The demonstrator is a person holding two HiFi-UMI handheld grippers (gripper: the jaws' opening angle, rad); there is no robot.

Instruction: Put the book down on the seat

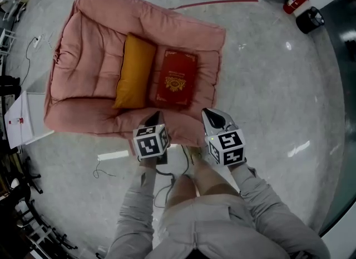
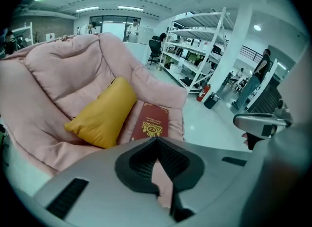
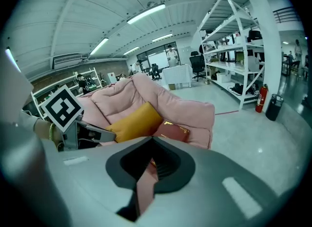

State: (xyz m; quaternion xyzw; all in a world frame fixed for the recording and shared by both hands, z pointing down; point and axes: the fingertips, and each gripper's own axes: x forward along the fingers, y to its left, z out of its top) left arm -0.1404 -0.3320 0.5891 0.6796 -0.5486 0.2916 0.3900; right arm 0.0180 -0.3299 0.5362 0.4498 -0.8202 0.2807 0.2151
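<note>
We count one pink quilted fabric seat (image 1: pixel 83 57), one mustard-yellow oblong cushion (image 1: pixel 135 71) and one dark red hardcover book with a gold ornament (image 1: pixel 177 78). We count two grey handheld grippers: the left gripper (image 1: pixel 154 114) and the right gripper (image 1: pixel 207 111). At two o'clock in the head view, we count one red fire extinguisher (image 1: pixel 295 0) and one black round bin (image 1: pixel 310 19).

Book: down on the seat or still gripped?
Down. The book lies closed, cover up, on the seat beside the yellow cushion; left gripper and right gripper are clear of it.
</note>
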